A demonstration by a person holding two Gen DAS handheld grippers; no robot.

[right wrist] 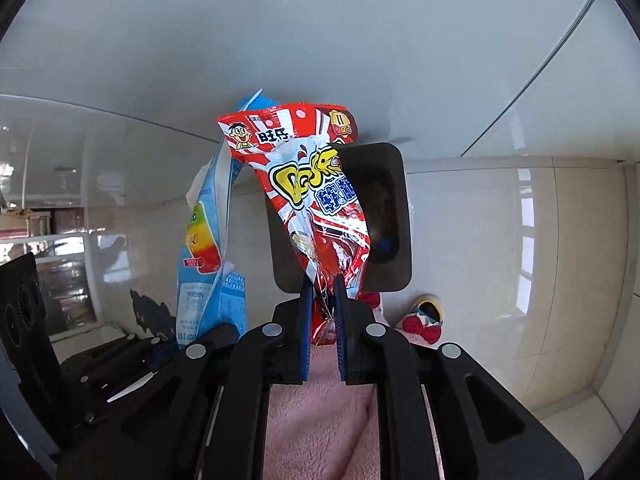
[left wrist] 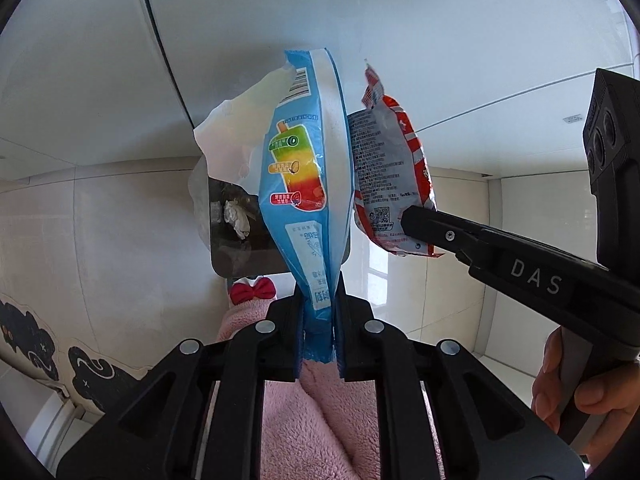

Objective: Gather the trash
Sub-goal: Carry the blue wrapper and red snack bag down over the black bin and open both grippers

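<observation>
Left gripper (left wrist: 319, 312) pinching the lower end of a long blue plastic ice-lolly wrapper (left wrist: 305, 168) printed with a rainbow lolly; blue pads pressed on the film from both sides. Long axis running straight away from the fingers, torn top end farthest from the camera, white lining showing there. Right gripper (right wrist: 322, 312) clamped likewise on the bottom corner of a crinkled red-and-white plastic snack bag (right wrist: 310, 196) with yellow lettering, also standing lengthwise out from the fingers, open end far. Both wrappers held side by side, close together, above a dark rectangular bin (right wrist: 394, 216) on a glossy pale tiled floor (right wrist: 520, 272). Some crumpled rubbish visible inside the bin. Under both grippers, pink fluffy fabric (left wrist: 316, 412) and slippers with red bows (right wrist: 424, 326). A hand (left wrist: 584, 384) gripping the right tool's handle at the left camera's edge.
</observation>
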